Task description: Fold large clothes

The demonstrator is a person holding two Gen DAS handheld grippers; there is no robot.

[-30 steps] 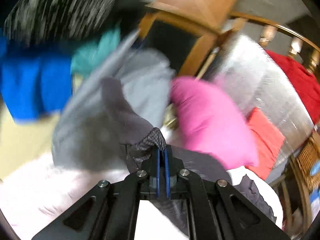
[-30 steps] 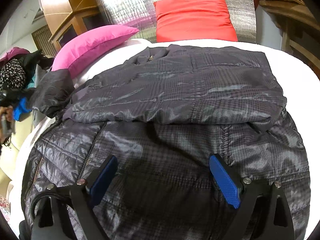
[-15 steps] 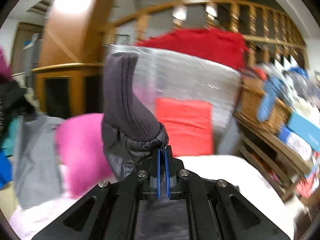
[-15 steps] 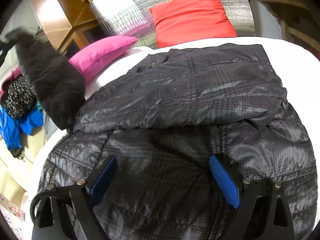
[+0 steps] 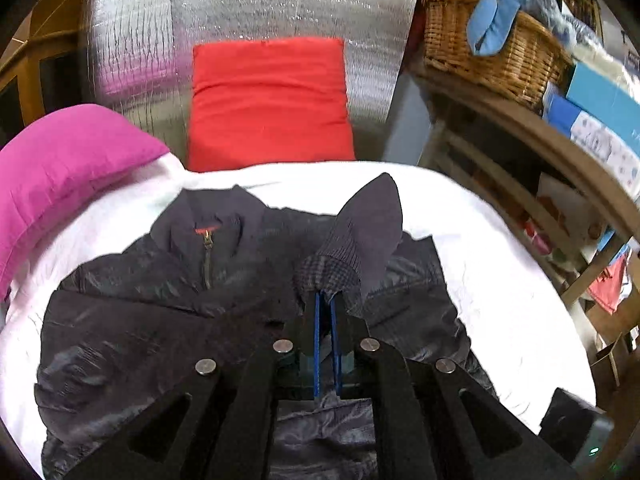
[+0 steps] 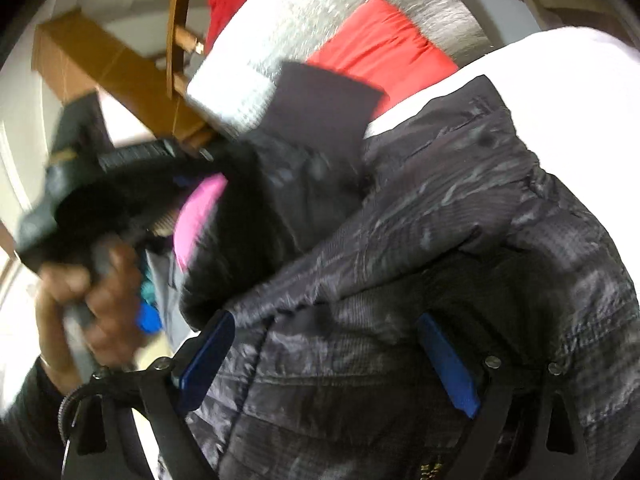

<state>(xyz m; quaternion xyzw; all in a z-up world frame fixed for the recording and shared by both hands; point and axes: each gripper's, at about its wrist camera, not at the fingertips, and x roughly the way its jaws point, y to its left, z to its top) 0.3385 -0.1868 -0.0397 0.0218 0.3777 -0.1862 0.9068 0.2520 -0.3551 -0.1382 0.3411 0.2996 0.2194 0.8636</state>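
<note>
- On the bed point(image 5: 472, 240), under a white cover, a dark quilted jacket point(image 5: 160, 320) lies spread front-up, its collar toward the pillows and its zip closed at the neck; it takes up most of the cover's middle.
- Behind the bed stands a silver foil-faced panel point(image 5: 256, 12), upright against the wooden frame.
- Against that panel leans a red cushion point(image 5: 268, 104), with a magenta pillow point(image 5: 60, 160) lying beside it at the left edge of the bed.
- To the right of the bed, on a wooden shelf, sits a wicker basket point(image 5: 492, 48) with a blue cloth hanging over its rim.
- Over the jacket's chest the left gripper point(image 5: 326, 308) has its jaws pressed nearly together on the jacket's sleeve point(image 5: 320, 276), just behind the knitted cuff point(image 5: 372, 224); the cuff sticks up past the blue pads, pointing toward the red cushion.
- In the right wrist view the right gripper point(image 6: 328, 364) sits low over the jacket's lower half, tilted, with its jaws wide apart and nothing between the blue pads; whether they touch the fabric I cannot tell.
- At the left of that same view, blurred, a hand point(image 6: 92, 304) grips the handle of the left gripper, with the dark sleeve draped from it across the jacket.
</note>
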